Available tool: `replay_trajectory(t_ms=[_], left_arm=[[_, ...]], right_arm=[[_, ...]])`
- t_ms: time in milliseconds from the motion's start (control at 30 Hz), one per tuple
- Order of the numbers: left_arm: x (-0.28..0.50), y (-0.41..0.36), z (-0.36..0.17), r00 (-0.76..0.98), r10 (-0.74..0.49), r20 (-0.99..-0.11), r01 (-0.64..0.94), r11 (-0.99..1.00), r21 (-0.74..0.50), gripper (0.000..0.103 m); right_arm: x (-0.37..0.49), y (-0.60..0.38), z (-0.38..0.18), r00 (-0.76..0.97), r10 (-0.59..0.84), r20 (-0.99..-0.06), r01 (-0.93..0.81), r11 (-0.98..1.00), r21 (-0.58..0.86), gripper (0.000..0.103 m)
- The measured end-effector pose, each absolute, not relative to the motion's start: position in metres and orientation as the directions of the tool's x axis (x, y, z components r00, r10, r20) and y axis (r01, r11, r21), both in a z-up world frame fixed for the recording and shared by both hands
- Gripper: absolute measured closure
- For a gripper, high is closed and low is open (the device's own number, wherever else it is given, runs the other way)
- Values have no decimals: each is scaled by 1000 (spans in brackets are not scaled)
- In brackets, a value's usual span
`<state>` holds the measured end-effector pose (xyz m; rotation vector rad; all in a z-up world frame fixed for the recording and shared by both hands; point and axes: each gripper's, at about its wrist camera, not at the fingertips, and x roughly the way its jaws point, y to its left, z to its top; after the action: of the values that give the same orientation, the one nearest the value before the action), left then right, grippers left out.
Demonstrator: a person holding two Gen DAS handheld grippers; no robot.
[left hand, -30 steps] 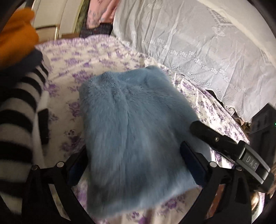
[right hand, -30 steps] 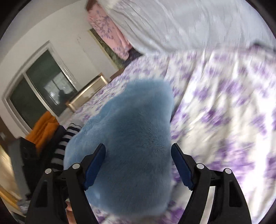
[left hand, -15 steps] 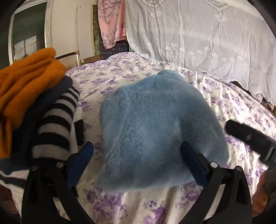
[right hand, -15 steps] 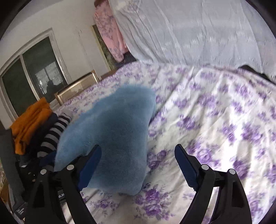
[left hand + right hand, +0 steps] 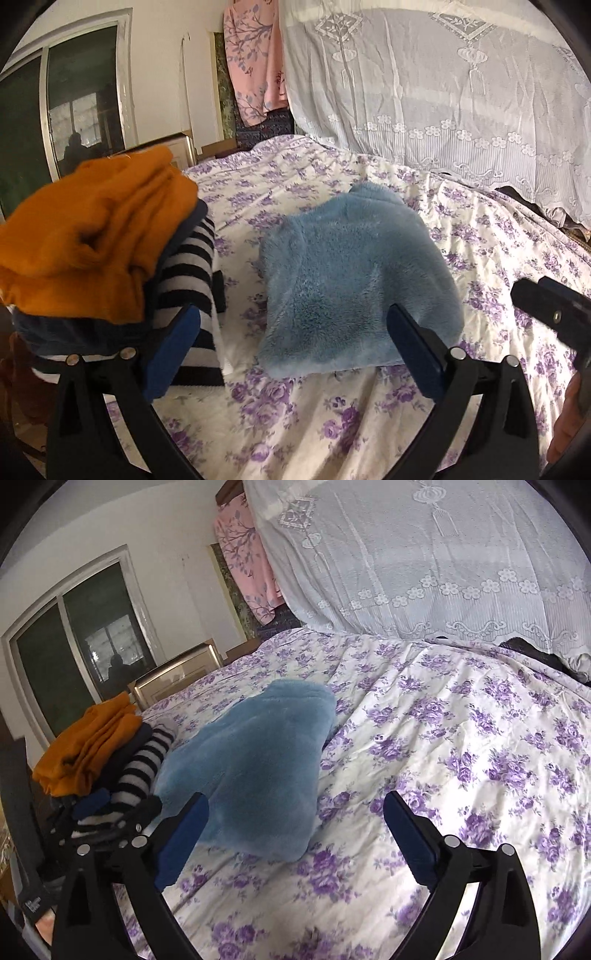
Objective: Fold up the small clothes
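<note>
Your left hand-held gripper (image 5: 293, 345) and right hand-held gripper (image 5: 295, 829) both gape apart, holding nothing. The folded blue fleece garment (image 5: 354, 284) lies on the floral bed (image 5: 491, 236), beside a clothes stack (image 5: 110, 254).

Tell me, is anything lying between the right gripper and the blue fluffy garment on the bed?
Nothing visible does. The right gripper is open above the floral bedspread, with the blue fluffy garment just ahead by its left finger.

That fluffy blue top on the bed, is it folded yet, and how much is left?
It looks folded: the blue top lies compact on the bedspread. Both grippers, left and right, are open, holding nothing. A folded pile sits beside it; stacking may remain.
</note>
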<state>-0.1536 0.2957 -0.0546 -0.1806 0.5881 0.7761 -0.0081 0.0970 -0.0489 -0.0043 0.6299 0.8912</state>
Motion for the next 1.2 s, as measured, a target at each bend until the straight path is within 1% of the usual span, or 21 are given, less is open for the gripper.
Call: replay_trajectory(t_ms=[67, 267, 500, 800, 1000, 1100, 1200], left_arm=[[-156, 292, -50, 558, 619, -553, -711, 700, 65, 4], [-167, 286, -40, 545, 630, -554, -730, 681, 55, 4], [-180, 282, -31, 516, 645, -563, -755, 654, 56, 4], [-214, 256, -7, 484, 699, -526, -785, 613, 93, 4], [-234, 244, 10, 498, 701, -511, -782, 618, 85, 4], [-233, 240, 12, 480, 721, -499, -785, 608, 124, 4], [-230, 238, 13, 498, 702, -509, -768, 630, 118, 4]], right_arm=[[-15, 95, -46, 459, 727, -511, -736, 634, 239, 4], [-30, 88, -37, 457, 735, -501, -756, 618, 217, 4], [-39, 88, -35, 451, 728, -517, -757, 619, 211, 4], [-76, 91, -15, 467, 706, -532, -764, 625, 160, 4], [-105, 86, 4, 469, 725, -504, -807, 584, 89, 3], [-109, 82, 9, 469, 731, -495, -808, 582, 94, 3], [-108, 81, 10, 460, 740, -491, -810, 576, 109, 3]])
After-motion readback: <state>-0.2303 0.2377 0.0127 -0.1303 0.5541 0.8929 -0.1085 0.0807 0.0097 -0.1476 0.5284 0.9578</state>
